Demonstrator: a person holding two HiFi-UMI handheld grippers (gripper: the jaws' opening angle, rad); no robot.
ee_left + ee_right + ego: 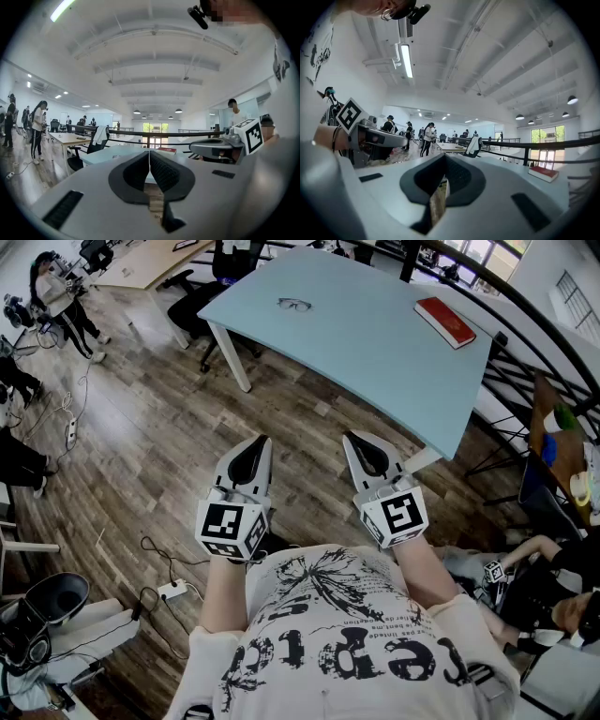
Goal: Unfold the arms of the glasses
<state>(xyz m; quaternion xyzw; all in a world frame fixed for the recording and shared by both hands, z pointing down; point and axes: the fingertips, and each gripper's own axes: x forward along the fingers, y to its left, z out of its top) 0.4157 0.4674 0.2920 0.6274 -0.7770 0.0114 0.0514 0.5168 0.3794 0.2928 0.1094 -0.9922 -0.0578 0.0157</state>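
1. The left claw [255, 442] is closed tight and empty, at lower centre of the frame.
2. The right claw [357, 440], just beside it, is also closed and empty.
3. The glasses [294, 304] lie on the pale blue counter [375, 357] at upper centre, well apart from both claws, left of a red book [446, 322].

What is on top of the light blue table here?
The table holds a pair of glasses and a red book, well apart. Nothing covers its top; whether the glasses' arms are folded is too small to tell.
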